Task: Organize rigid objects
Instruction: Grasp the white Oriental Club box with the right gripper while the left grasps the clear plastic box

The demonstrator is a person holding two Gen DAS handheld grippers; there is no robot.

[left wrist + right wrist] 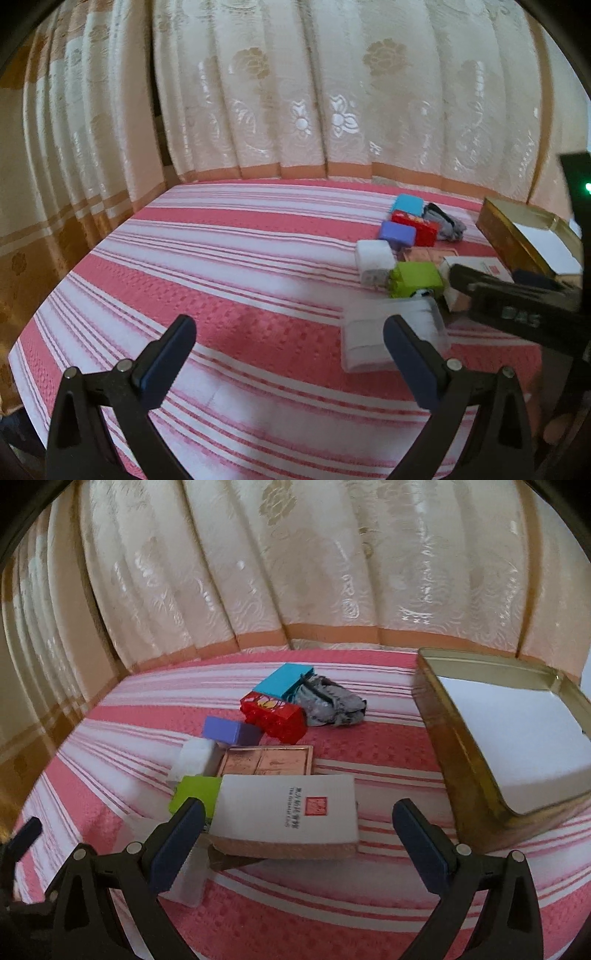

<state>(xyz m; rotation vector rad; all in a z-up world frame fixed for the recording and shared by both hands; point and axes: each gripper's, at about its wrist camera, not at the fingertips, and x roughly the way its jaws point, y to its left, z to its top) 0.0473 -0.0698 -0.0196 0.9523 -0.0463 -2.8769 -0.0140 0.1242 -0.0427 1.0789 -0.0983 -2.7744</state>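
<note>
On the pink striped bed, small rigid objects lie in a cluster: a blue block (pixel 286 681), a red block (pixel 275 716), a purple block (pixel 231 731), a white block (pixel 194 757), a green block (pixel 195 794), a pink flat tile (pixel 266 760) and a white box with a red seal (pixel 286 808). A clear plastic case (pixel 391 334) lies near the left gripper's right finger. My left gripper (pixel 290 360) is open and empty over bare bedspread. My right gripper (pixel 299 840) is open, its fingers either side of the white box, not touching it.
An open gold tin (pixel 461 746) with a white lining stands at the right. A crumpled grey cloth (pixel 328 701) lies behind the blocks. Cream floral curtains (pixel 295 92) hang behind the bed. The right gripper's body (pixel 517 299) shows in the left wrist view.
</note>
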